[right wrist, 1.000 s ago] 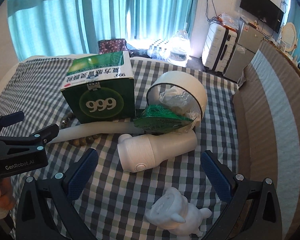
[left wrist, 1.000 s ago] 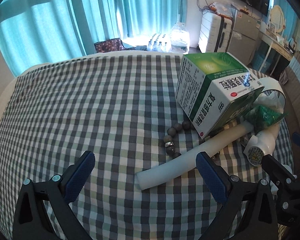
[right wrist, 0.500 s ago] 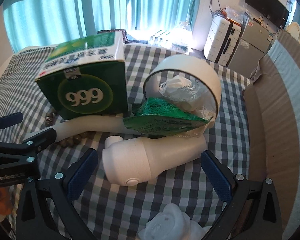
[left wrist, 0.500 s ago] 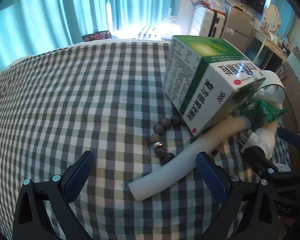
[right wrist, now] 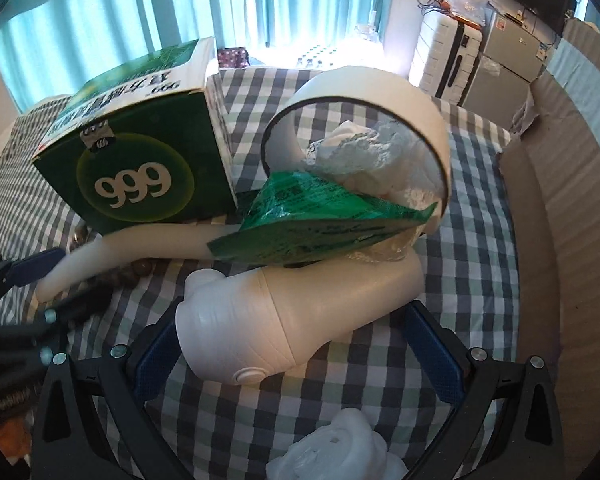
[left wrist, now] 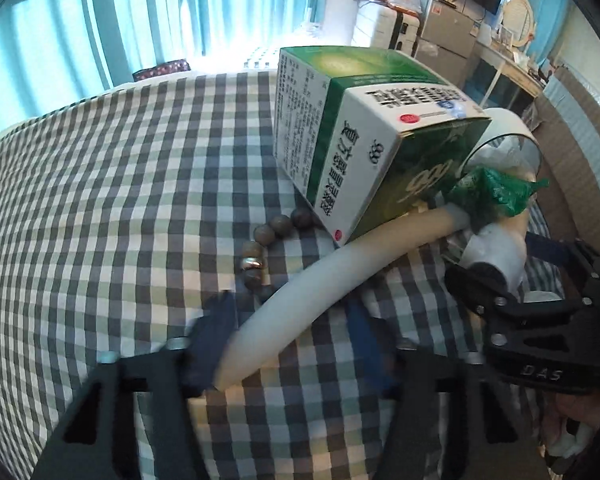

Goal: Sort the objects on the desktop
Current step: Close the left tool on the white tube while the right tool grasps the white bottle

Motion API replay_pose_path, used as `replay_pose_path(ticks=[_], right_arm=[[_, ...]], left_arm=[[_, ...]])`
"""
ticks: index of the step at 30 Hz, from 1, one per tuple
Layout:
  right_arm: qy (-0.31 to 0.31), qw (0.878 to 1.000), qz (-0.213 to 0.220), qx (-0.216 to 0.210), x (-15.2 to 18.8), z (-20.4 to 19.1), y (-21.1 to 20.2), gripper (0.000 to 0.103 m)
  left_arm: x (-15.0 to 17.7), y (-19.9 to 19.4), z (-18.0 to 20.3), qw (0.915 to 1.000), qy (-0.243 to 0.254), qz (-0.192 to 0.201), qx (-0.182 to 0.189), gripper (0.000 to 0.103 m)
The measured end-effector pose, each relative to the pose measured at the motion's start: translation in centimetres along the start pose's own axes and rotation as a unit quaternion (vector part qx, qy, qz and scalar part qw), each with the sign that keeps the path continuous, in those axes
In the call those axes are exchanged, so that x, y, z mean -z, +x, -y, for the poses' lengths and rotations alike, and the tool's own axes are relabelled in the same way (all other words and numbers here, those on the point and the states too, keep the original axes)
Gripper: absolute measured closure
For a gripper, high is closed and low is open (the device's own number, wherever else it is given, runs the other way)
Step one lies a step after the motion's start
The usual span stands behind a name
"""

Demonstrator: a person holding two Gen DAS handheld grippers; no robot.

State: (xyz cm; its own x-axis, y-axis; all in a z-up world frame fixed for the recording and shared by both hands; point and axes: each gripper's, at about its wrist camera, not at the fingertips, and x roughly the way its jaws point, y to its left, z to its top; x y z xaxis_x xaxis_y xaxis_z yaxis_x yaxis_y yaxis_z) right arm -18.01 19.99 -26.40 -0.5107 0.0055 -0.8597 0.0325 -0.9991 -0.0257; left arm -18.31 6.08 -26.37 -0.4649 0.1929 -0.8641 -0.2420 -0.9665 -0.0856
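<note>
A long curved white tube lies on the checked cloth, partly under a green 999 box. My left gripper straddles the tube's near end. Its jaws are closing, and a gap still shows at the right finger. The right wrist view shows the same tube end between the left gripper's fingers. My right gripper stands open astride a white bottle that lies on its side. A green sachet rests on the bottle and tube.
A white round bin lies tipped over with crumpled paper inside. A bead bracelet lies beside the tube. A white bear figure sits under the right gripper. A cardboard wall borders the right side.
Both grippers have come down closer to the objects. The left jaws have narrowed from wide open around the tube's end. The right fingers now flank the bottle.
</note>
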Motion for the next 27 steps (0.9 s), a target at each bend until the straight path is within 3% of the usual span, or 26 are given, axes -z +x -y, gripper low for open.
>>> replay_pose_path(ticks=[2, 3, 7, 8, 21, 23, 26, 27], right_arm=[[-0.002, 1.000, 0.004, -0.004, 0.2, 0.0, -0.1, 0.008], [-0.002, 1.000, 0.004, -0.006, 0.3, -0.2, -0.2, 0.014], [-0.015, 1.000, 0.008, -0.003, 0.6, -1.1, -0.6, 0.043], [-0.017, 1.000, 0.008, -0.004, 0.7, -1.2, -0.6, 0.045], [-0.006, 0.999, 0.011, -0.030, 0.4, 0.2, -1.3, 0.054], [-0.004, 0.999, 0.008, -0.039, 0.6, 0.2, -1.5, 0.086], [-0.006, 0.999, 0.006, -0.044, 0.7, 0.2, -1.8, 0.092], [-0.006, 0.999, 0.004, -0.046, 0.8, 0.2, -1.8, 0.103]], left_arm=[[0.0, -0.3, 0.0, 1.0000, 0.004, 0.002, 0.000, 0.062], [-0.1, -0.5, -0.4, 1.0000, 0.005, 0.003, -0.002, 0.069], [0.3, -1.4, -1.0, 1.0000, -0.002, 0.009, -0.001, 0.074], [0.3, -1.6, -1.0, 0.9999, -0.003, 0.012, -0.001, 0.088], [-0.3, -4.3, -0.8, 0.9993, 0.006, 0.036, -0.001, 0.093], [-0.3, -4.9, -1.0, 0.9991, 0.001, 0.042, -0.003, 0.093], [-0.4, -5.8, -1.5, 0.9987, -0.006, 0.050, -0.004, 0.093], [-0.4, -6.0, -1.6, 0.9987, -0.007, 0.051, -0.004, 0.093]])
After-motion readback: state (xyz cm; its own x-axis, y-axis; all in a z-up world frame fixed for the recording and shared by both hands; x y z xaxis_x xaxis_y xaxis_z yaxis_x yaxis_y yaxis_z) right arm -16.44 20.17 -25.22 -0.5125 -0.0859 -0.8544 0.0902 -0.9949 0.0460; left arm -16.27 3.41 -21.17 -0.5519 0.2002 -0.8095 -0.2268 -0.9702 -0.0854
